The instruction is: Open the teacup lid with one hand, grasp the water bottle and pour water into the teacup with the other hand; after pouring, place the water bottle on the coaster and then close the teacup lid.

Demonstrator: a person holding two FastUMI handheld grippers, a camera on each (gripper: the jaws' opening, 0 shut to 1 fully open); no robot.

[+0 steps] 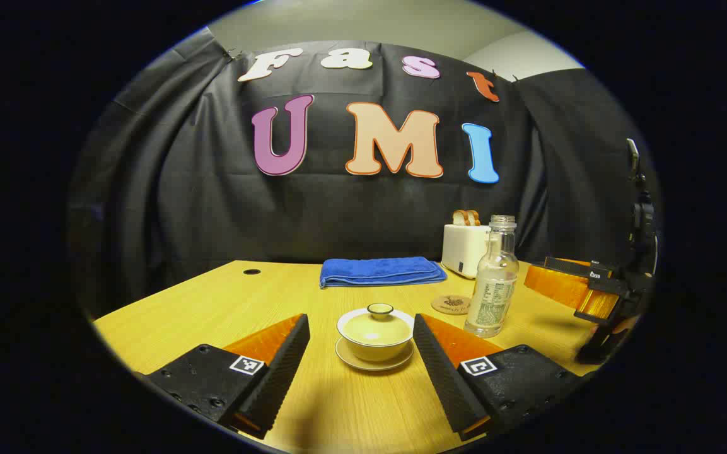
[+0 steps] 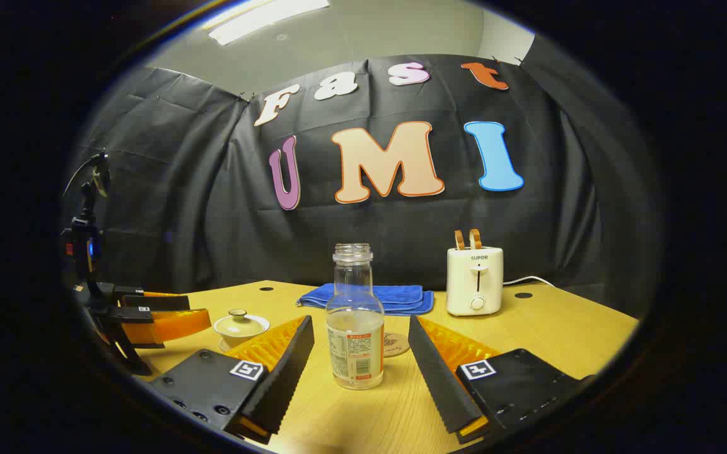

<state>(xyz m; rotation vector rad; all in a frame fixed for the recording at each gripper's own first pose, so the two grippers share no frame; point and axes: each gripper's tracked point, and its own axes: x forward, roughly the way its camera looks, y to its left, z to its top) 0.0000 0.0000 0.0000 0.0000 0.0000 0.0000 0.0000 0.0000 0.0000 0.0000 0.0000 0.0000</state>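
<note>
The left gripper (image 1: pixel 361 359) gapes wide and empty, the lidded teacup (image 1: pixel 375 333) dead ahead between its fingers — the right gripper (image 2: pixel 360 372), equally agape, frames the upright water bottle (image 2: pixel 354 318) beside that teacup.

A wooden table (image 2: pixel 558 328) bears a lidded teacup on its saucer (image 1: pixel 374 332) near the front, an uncapped water bottle (image 2: pixel 354 318) to its right, a round coaster (image 1: pixel 451 304) behind the bottle, and a folded blue towel (image 1: pixel 381 270) and white toaster (image 2: pixel 475 280) at the far edge.

Wood-grain table (image 1: pixel 224 302), glossy ceramic teacup (image 1: pixel 374 337), clear glass-like water bottle (image 2: pixel 354 321), soft blue cloth towel (image 1: pixel 379 271)
</note>
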